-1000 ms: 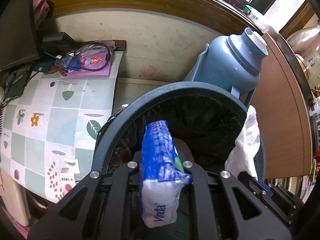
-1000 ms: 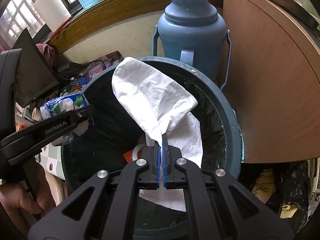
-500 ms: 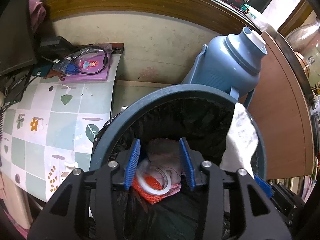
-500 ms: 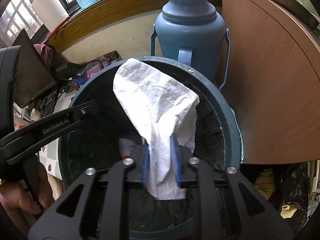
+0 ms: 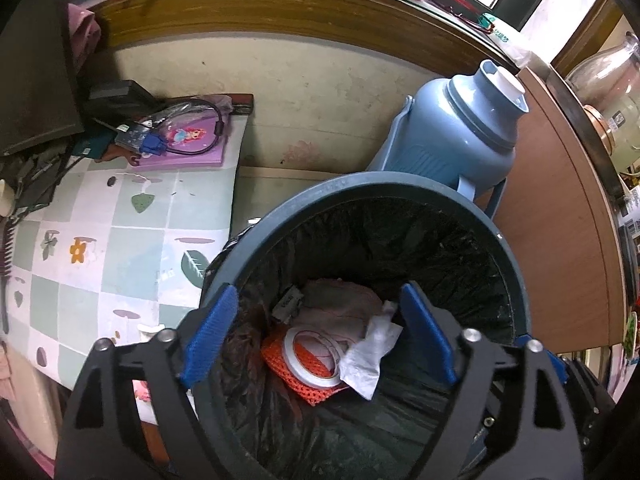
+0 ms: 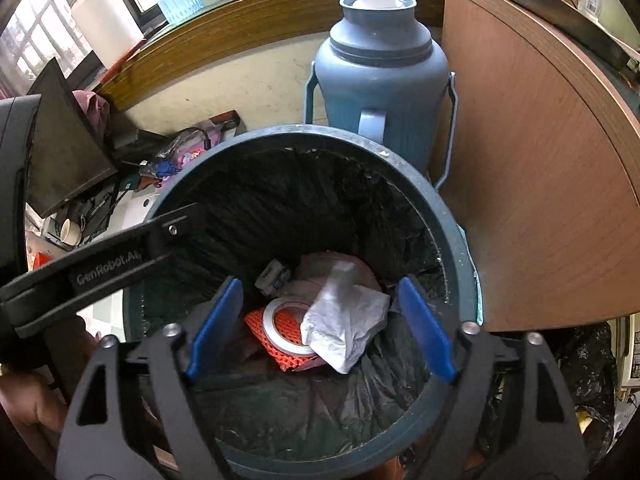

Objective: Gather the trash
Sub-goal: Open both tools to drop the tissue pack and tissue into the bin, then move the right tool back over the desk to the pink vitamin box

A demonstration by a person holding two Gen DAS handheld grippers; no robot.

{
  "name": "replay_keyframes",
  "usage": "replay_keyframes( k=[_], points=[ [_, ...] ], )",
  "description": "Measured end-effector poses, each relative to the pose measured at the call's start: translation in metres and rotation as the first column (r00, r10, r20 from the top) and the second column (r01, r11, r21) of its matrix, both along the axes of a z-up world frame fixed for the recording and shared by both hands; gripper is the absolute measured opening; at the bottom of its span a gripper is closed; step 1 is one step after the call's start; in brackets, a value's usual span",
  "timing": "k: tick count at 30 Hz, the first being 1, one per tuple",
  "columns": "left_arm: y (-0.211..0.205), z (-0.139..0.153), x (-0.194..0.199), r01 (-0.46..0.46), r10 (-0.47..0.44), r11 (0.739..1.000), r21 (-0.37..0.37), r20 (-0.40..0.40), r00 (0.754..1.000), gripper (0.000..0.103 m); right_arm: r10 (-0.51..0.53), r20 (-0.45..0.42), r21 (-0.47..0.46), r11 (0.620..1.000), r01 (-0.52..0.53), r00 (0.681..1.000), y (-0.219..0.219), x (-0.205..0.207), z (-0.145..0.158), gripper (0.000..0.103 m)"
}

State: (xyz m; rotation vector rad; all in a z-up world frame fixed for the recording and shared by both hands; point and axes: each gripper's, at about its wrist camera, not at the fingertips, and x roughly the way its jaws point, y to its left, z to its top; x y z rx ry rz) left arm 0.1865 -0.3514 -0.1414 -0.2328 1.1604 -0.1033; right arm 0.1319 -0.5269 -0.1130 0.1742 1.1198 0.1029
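The bin [image 6: 448,224] is cut off at the bottom edge of the left wrist view, and its near rim is hidden behind the left gripper [image 5: 320,336]. In the right wrist view the right gripper [image 6: 320,328] covers the near rim likewise. A white tissue [image 6: 344,320] covers part of the tape roll [image 6: 280,324] and of the orange mesh [image 6: 260,326] beneath it. The small packet [image 6: 273,274] by the liner bears print too small to read. The hand [image 6: 28,412] is cut by the left edge. Items on the surface [image 5: 120,240] blur into clutter at the far left.
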Motion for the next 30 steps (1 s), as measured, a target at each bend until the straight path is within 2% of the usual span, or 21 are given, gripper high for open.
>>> replay_keyframes(
  k=[3, 15, 20, 30],
  points=[
    [0.006, 0.003, -0.006, -0.014, 0.014, 1.000, 0.014, 0.002, 1.000, 0.087, 0.003, 0.001, 0.013, 1.000, -0.003, 1.000, 0.005, -0.002, 0.001, 0.087],
    [0.058, 0.018, -0.040, -0.096, 0.095, 0.995, 0.034, 0.014, 0.995, 0.088, 0.042, 0.044, 0.035, 0.998, -0.044, 0.998, 0.043, -0.018, 0.021, 0.090],
    [0.096, 0.021, -0.060, -0.135, 0.135, 0.990, 0.036, 0.019, 0.991, 0.088, 0.049, 0.058, 0.052, 0.997, -0.053, 0.997, 0.071, -0.028, 0.027, 0.090],
    [0.186, 0.021, -0.103, -0.212, 0.212, 0.977, 0.034, -0.003, 0.977, 0.088, 0.114, 0.065, 0.048, 0.992, -0.117, 0.991, 0.156, -0.050, 0.033, 0.090]
  ],
)
